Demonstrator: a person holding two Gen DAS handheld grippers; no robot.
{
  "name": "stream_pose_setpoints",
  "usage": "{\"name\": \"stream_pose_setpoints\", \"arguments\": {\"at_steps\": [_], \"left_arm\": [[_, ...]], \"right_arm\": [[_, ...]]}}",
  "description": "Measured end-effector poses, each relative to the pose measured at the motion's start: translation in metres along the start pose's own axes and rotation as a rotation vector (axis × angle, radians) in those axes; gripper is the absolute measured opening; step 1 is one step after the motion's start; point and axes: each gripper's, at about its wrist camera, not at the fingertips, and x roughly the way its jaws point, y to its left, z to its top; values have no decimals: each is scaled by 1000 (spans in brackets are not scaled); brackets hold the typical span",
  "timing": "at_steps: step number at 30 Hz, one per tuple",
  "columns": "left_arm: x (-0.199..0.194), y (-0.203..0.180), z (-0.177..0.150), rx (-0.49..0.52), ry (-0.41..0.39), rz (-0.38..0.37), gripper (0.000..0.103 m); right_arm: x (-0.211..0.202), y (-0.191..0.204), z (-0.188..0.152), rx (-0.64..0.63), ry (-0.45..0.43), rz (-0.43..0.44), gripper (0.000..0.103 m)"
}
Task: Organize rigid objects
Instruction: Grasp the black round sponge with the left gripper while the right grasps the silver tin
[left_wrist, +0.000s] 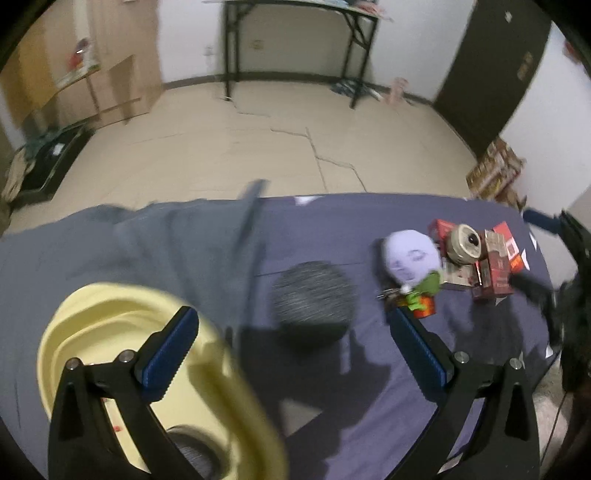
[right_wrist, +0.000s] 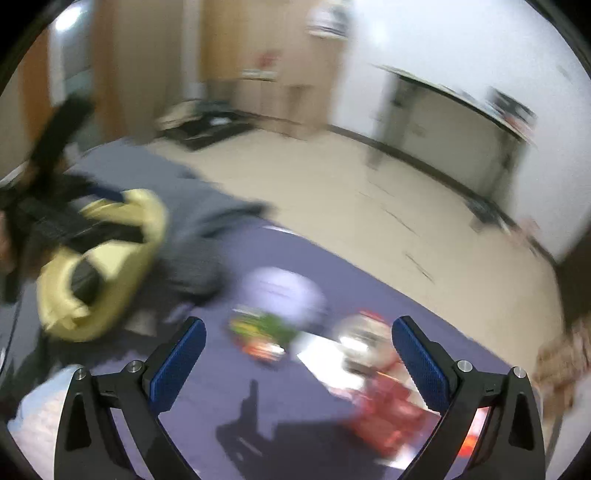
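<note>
Left claw (left_wrist: 290, 350) spread wide, nothing between its blue pads (left_wrist: 168, 356), hanging over purple-covered worktop (left_wrist: 369, 406). Yellow basket (left_wrist: 122, 325) at 8 o'clock under the left finger, a dark round thing inside near its lower rim. Dark round disc (left_wrist: 314, 295) flat on the cloth dead ahead. White mask (left_wrist: 410, 256) at 2 o'clock, green toy (left_wrist: 424, 291) just below it, touching. Round tin (left_wrist: 463, 243) and red boxes (left_wrist: 496, 269) piled close beside, further toward 3 o'clock. Grey cloth (left_wrist: 177, 240) bunched at 11 o'clock.

Right claw (right_wrist: 299, 354) likewise gaping, empty, above the blurred toy and boxes; basket at 9 o'clock there, left claw's black frame above it.
</note>
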Motion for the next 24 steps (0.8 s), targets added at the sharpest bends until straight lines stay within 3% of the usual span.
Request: {"name": "stream_pose_setpoints", "arguments": {"at_steps": [3,5,13,17,20,22,23,24], "left_arm": [[20,-16,7,34,30,32,103],[32,-22,8,61,50,54,103],[56,-17,-4,86,87,90,103],[65,-15,-4,79,92,91,103],[70,-16,-3,76,98,101,101],[70,-17,-4,74,92,81,91],[70,-16,-5,76,99,75,71],[71,-16,-6,75,109,75,70]], "right_arm": [[18,-36,-8,77,29,-17,103],[35,-40,-8,96,46,22,103],[82,-35,-4,-83,83,42,98],[104,-37,-6,-87,81,34,88],[114,-36,-8,-82,89,24,73],[120,-34,-11,-89,100,17,63],[123,-34,-12,-93,107,22,53],[126,-33,-13,-91,108,28,50]]}}
